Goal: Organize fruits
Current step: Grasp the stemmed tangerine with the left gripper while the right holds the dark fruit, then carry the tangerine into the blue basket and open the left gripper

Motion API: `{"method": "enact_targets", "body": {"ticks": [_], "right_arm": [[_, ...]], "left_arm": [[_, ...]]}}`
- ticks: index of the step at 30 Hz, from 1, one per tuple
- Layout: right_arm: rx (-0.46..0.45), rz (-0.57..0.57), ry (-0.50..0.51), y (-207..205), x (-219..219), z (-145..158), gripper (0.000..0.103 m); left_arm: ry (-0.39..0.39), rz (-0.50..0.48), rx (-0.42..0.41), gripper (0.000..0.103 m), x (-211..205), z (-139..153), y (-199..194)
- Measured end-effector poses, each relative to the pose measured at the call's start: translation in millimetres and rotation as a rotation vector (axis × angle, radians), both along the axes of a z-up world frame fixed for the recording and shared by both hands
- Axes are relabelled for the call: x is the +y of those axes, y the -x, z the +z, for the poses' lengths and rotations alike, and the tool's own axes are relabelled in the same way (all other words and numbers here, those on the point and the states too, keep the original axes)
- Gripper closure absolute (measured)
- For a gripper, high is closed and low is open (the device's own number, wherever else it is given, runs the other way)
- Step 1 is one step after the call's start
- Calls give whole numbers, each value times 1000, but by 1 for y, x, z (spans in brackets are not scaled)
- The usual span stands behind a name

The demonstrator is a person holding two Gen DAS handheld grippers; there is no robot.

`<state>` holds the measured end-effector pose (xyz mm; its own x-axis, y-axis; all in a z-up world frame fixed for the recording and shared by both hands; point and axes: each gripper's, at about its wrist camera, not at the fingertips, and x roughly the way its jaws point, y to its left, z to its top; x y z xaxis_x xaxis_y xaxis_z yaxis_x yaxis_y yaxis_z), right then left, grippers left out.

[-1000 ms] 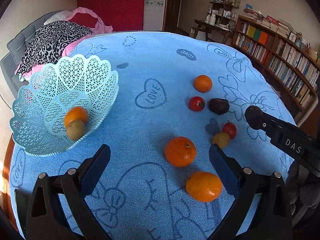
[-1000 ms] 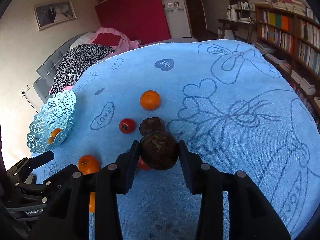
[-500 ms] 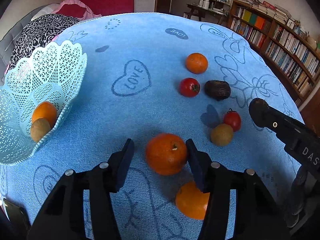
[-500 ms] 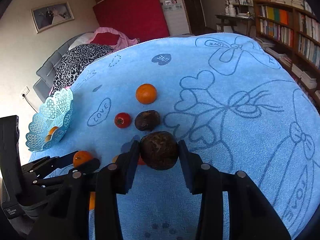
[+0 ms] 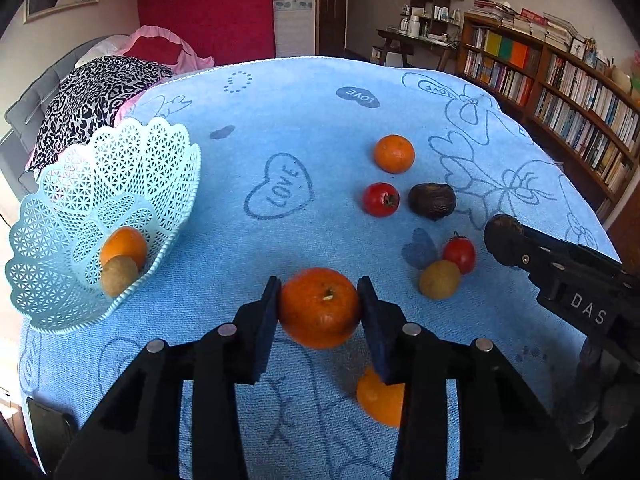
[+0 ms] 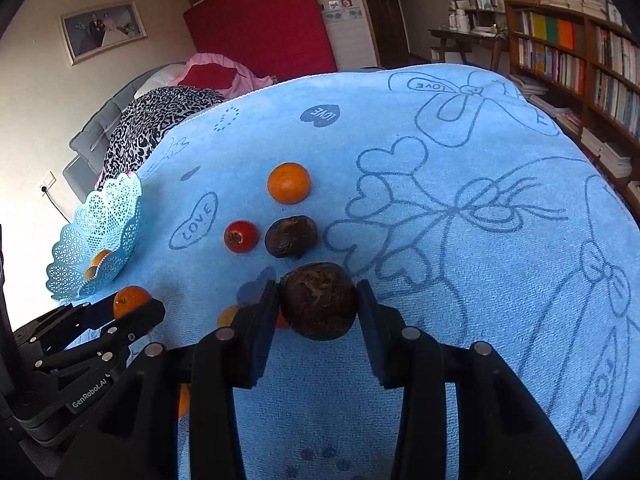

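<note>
A grey sofa (image 5: 24, 108) with a leopard-print blanket (image 5: 96, 96) stands at far left, a red panel (image 5: 208, 8) behind it. On the blue "LOVE" tablecloth (image 5: 280, 120) a pale lattice basket (image 5: 100, 208) holds an orange and a brownish fruit. The left gripper (image 5: 319, 307) pinches a large orange (image 5: 319, 307), seemingly just above the cloth. Loose oranges, tomatoes and a dark wrinkled fruit (image 5: 432, 201) lie further right. The right gripper (image 6: 317, 300) clamps another dark fruit (image 6: 317, 300). Bookshelves (image 5: 560, 92) line the right wall.
</note>
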<state>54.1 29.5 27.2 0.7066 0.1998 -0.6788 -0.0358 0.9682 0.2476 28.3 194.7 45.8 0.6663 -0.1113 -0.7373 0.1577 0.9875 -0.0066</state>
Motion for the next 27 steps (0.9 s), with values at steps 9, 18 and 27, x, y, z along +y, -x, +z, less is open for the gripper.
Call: {"method": "enact_targets", "body": {"ticks": [9,18,27], "right_arm": [[3,2,1,0,1,-2,63],[4,4,4,1,3,-2,63],[2,5,6,1,4,-2,63]], "left_arm": [[-17,59,-72,63,22,21,7],[-28,138,-132,63,50,40,11],[-45,250,-155,63,89,44,8]]}}
